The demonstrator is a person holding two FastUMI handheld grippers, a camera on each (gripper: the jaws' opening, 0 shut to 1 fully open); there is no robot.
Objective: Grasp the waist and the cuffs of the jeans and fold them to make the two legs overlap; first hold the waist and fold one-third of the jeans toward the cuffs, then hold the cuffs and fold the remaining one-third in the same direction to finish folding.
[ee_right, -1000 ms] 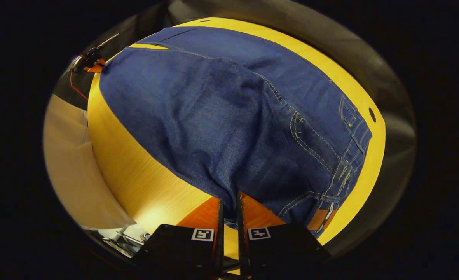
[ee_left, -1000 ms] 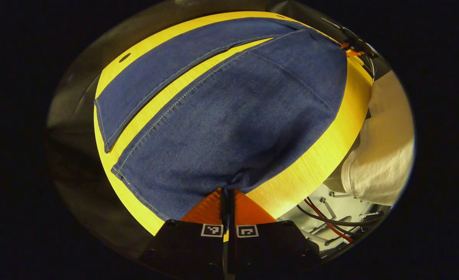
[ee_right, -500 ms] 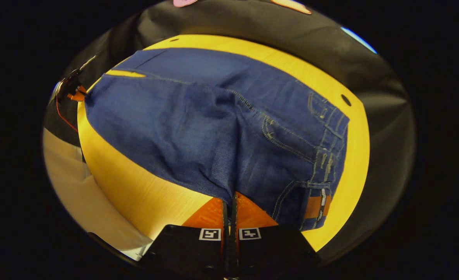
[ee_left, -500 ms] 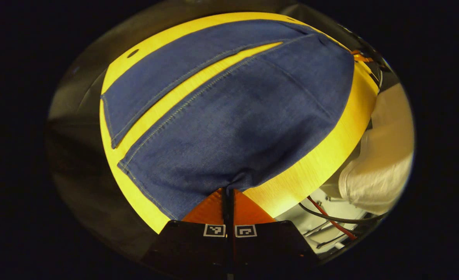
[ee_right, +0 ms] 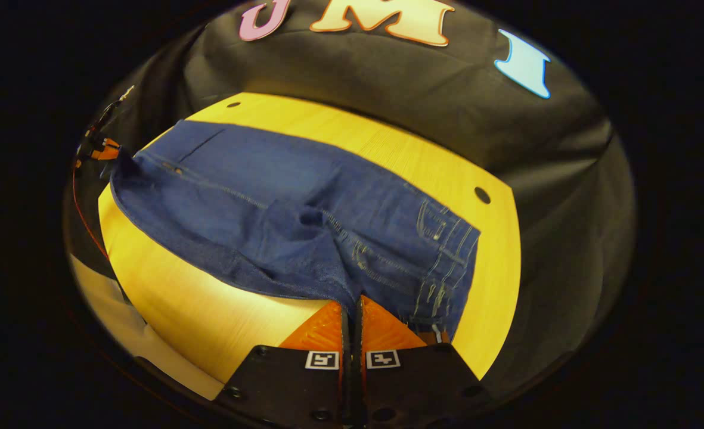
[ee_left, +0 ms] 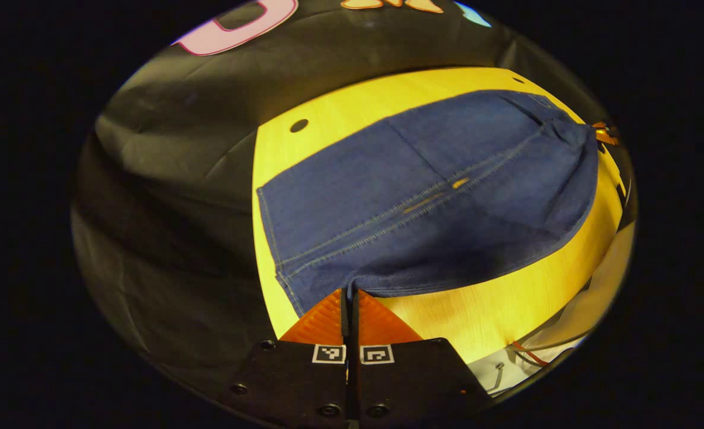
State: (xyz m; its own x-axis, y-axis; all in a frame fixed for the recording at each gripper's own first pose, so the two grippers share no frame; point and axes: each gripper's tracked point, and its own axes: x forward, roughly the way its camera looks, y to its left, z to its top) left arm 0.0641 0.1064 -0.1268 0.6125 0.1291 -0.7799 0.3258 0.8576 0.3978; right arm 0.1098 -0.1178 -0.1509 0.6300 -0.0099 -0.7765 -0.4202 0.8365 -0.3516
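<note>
Blue jeans [ee_left: 423,196] lie lengthwise on a yellow wooden table [ee_left: 483,316]. My left gripper [ee_left: 349,293] is shut on the near leg's side edge close to the cuff, lifting that edge off the table. In the right gripper view, the jeans [ee_right: 280,202] show their waistband and belt loops at the right. There my right gripper [ee_right: 352,302] is shut on the near side edge by the waist, also raised. The near leg hangs over the far leg, with only slivers of table between them. Each gripper appears far off in the other's view: the right gripper [ee_left: 602,134] and the left gripper [ee_right: 98,148].
The table [ee_right: 208,316] has small round holes near its corners, one hole [ee_left: 298,125] at the far left and one hole [ee_right: 481,194] past the waist. A person's pale clothing [ee_right: 110,307] and some cables [ee_left: 524,351] sit beyond the near table edge.
Both grippers have lifted the near leg's edge and carried it toward the far leg. The strip of table between the legs has almost closed, and the booth wall has come into view.
</note>
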